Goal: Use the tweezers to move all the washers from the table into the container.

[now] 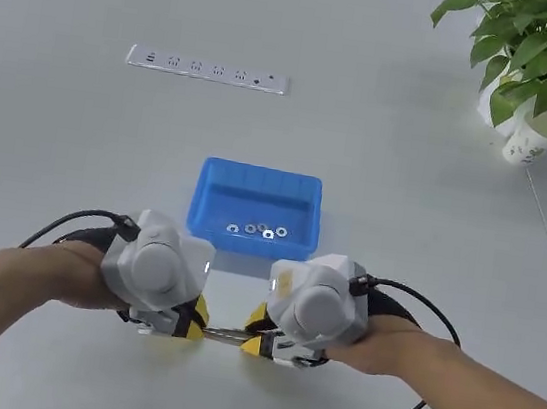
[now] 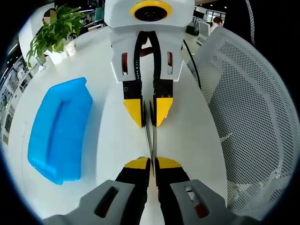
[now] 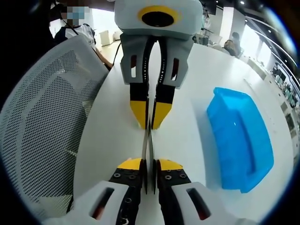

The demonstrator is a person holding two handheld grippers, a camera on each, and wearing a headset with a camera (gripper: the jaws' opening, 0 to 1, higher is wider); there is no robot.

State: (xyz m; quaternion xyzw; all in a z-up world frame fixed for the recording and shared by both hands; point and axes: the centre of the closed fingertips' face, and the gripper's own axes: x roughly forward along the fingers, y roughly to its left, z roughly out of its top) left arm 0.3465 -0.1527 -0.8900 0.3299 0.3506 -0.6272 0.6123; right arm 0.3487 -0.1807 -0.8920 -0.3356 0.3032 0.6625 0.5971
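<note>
Washers (image 1: 258,230) are sitting in the bin (image 1: 211,181), none outside it, so I'm judging the job finished. Left gripper (image 2: 152,165) and right gripper (image 3: 150,165) are pinching the tweezers (image 1: 224,334) near the bin.

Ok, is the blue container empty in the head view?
No, several washers lie on the floor of the container, near its front wall.

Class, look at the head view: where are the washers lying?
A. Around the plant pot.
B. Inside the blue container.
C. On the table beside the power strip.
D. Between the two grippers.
B: the washers lie in a small cluster on the floor of the blue container, near its front wall.
</note>
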